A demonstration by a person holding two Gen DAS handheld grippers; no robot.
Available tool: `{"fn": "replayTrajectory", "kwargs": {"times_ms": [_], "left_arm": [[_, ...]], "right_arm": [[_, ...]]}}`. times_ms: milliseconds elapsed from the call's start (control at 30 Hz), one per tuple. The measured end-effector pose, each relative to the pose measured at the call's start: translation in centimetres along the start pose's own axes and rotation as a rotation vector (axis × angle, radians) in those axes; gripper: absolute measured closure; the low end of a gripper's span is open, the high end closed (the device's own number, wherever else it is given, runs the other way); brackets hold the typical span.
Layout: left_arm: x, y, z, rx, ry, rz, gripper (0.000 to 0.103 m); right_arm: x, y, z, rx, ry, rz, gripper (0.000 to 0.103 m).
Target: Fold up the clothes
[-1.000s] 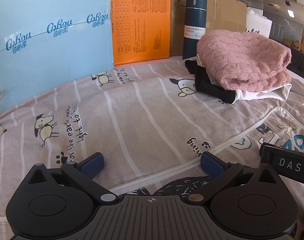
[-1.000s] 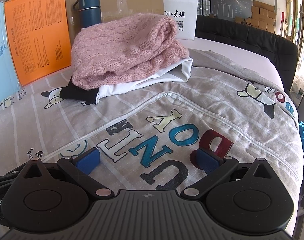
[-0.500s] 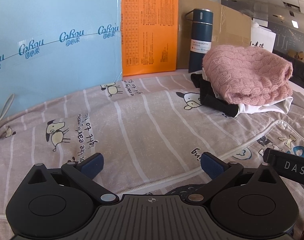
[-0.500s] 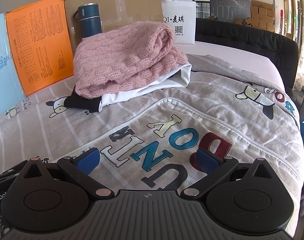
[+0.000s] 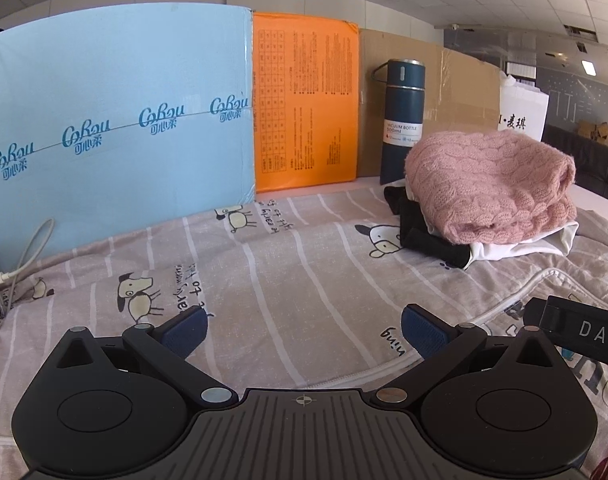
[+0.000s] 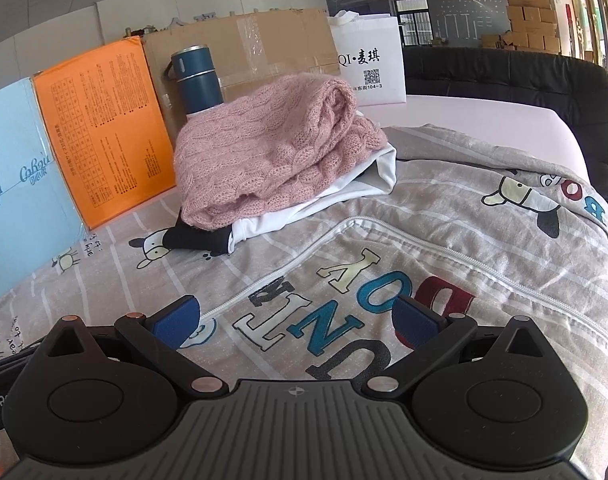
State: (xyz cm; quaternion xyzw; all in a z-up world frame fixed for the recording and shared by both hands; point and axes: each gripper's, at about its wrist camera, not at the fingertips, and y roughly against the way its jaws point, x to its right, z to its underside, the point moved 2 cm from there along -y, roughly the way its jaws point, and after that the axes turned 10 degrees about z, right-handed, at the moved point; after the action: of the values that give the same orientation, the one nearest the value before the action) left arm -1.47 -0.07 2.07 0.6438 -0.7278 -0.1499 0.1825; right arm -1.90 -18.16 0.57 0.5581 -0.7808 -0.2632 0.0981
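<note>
A pile of folded clothes lies at the back of the bed: a pink knit sweater (image 5: pixel 492 184) (image 6: pixel 271 156) on top of a white garment (image 5: pixel 524 246) (image 6: pixel 336 204) and a black garment (image 5: pixel 428 236) (image 6: pixel 195 238). My left gripper (image 5: pixel 304 330) is open and empty above the grey striped cartoon bed cover (image 5: pixel 287 280). My right gripper (image 6: pixel 299 314) is open and empty above the cover's lettered panel (image 6: pixel 344 312). The right gripper's side shows at the right edge of the left wrist view (image 5: pixel 580 332).
A dark blue vacuum bottle (image 5: pixel 402 120) (image 6: pixel 197 80) stands behind the pile. A light blue box (image 5: pixel 115 128), an orange box (image 5: pixel 306 108), a cardboard box (image 6: pixel 255 48) and a white paper bag (image 6: pixel 370 64) line the back. A white cable (image 5: pixel 23 264) lies at the left.
Both grippers have tilted upward and drawn back a little, so the boxes and ceiling show more. The clothes pile has not moved. Both stay open.
</note>
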Motion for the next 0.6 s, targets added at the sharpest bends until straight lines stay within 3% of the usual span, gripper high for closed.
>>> {"fn": "replayTrajectory", "kwargs": {"times_ms": [300,500,600], "left_arm": [[1.1,3.7,-0.7,0.115,-0.02,0.013,0.0],[1.7,6.9,-0.8,0.189,-0.03,0.027,0.0],[1.7,9.5,-0.4,0.254,-0.052,-0.005,0.0]], "right_arm": [[1.6,0.8,-0.2,0.034,-0.113,-0.158,0.0],[3.8,1.5,-0.3,0.115,-0.31,-0.383,0.0],[4.6,1.7,-0.2,0.135,-0.397,-0.503,0.0]]}}
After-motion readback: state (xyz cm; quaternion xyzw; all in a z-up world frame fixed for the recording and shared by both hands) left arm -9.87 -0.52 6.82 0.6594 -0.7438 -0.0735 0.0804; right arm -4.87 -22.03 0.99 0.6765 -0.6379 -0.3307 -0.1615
